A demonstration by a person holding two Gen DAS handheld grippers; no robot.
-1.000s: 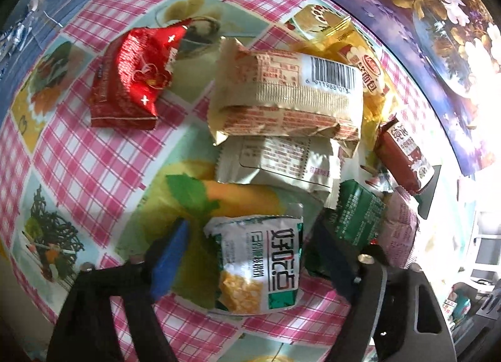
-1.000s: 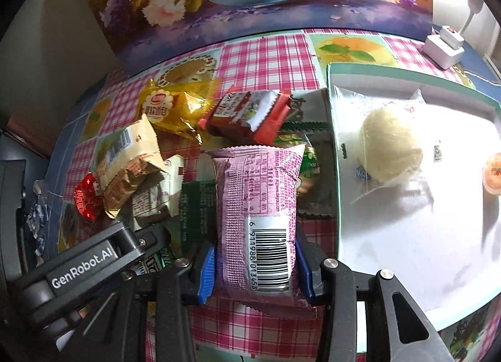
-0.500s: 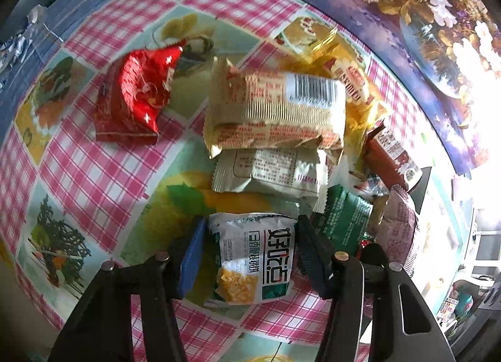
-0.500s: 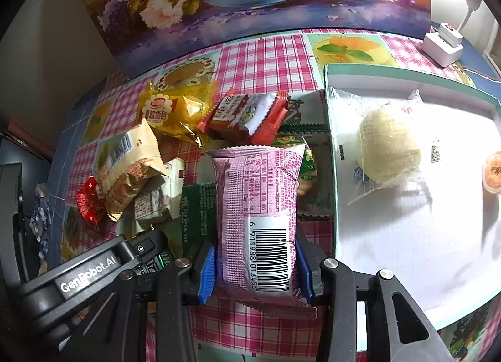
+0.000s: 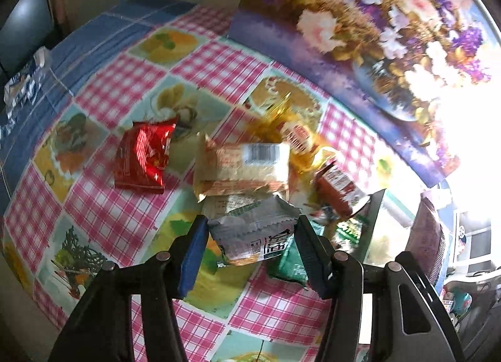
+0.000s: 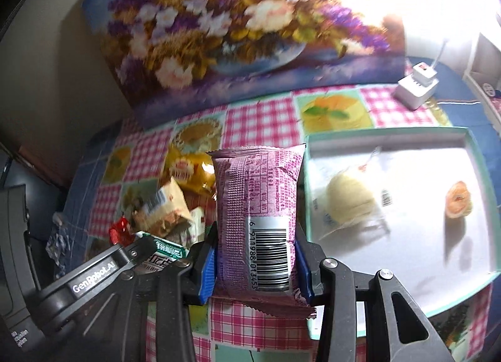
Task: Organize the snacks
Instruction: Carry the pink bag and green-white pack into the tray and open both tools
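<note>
Pink packet (image 6: 256,221) clamped between right jaws; white packet (image 5: 253,237) between left jaws.

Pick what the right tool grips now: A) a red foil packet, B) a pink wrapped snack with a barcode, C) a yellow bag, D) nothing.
B: in the right wrist view the right tool is shut on the pink snack pack, its blue pads pressed against both sides beside the barcode.

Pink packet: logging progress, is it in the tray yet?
Not yet. The pink packet is clamped in the right gripper, left of the tray.
</note>
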